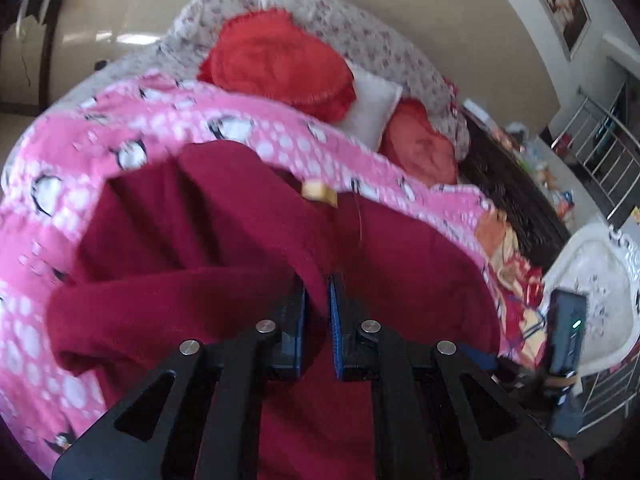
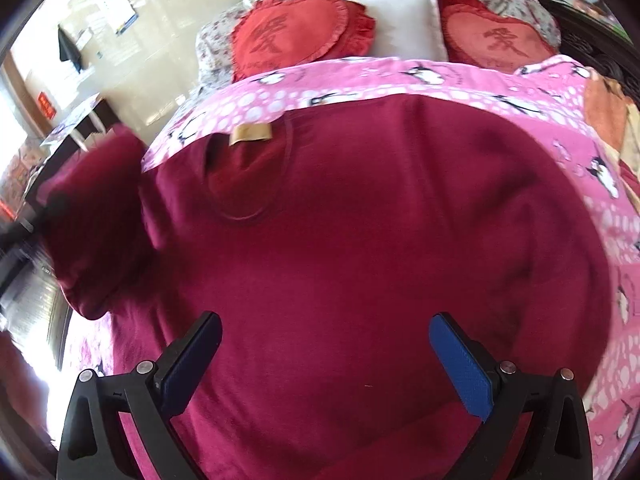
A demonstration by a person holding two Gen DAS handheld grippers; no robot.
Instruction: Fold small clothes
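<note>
Left wrist view: the left tool [image 1: 318, 300] is clenched on a raised fold of the maroon shirt [image 1: 224, 240] at lower centre, the body spreading toward upper left.

Right wrist view: the right tool [image 2: 325, 356] hangs released above the shirt, which lies flat on the pink blanket [image 2: 460, 80], collar at upper left.

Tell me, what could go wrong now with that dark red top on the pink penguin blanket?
1. The left gripper pinches only a thin ridge of the dark red knit top, so the fabric may slip out mid-fold.
2. The right gripper hovers with its jaws wide apart, holding nothing, so the top's body could drag and bunch.
3. The pink penguin fleece blanket underneath looks soft and might be snagged along.
</note>
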